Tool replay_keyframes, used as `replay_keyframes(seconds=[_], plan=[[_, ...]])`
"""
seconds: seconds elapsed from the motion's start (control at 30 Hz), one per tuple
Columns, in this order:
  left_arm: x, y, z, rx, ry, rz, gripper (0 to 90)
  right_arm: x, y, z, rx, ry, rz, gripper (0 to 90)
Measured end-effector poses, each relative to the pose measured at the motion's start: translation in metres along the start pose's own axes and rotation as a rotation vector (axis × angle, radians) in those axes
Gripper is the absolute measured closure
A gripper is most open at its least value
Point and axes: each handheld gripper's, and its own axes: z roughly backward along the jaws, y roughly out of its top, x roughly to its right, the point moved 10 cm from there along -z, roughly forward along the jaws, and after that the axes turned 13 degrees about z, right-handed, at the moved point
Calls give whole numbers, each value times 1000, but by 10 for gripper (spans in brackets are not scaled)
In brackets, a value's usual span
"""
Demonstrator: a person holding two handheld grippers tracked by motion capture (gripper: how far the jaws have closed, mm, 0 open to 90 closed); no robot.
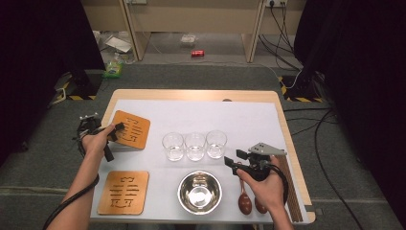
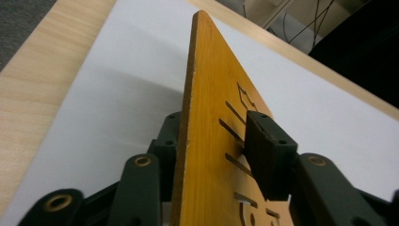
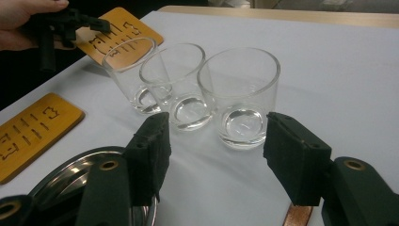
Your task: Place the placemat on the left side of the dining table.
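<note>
Setting down the far wooden coaster

Left gripper [image 2: 214,155] straddles the coaster [image 2: 211,141], jaws spread loose; next, back away. Right gripper [image 3: 221,160] gapes empty near the coaster-side glasses [image 3: 188,84].

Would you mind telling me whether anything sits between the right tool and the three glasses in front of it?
Nothing visible does. The right tool stands open, aimed at the glasses, with only bare white sheet between its jaws and the nearest one. The bowl sits to the side, nearer the person, out of that line.
</note>
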Motion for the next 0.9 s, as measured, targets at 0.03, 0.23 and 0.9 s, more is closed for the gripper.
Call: replay_keyframes(seconds=[0.03, 0.23, 0.9], plan=[[-2, 0, -1, 4, 11, -13, 560, 0, 0, -1, -1, 1, -1, 415], [-15, 1, -3, 17, 93, -110, 485, -2, -3, -4, -12, 5, 1, 415], [-26, -23, 33, -25, 110, -195, 635, -6, -3, -2, -9, 16, 0, 416]])
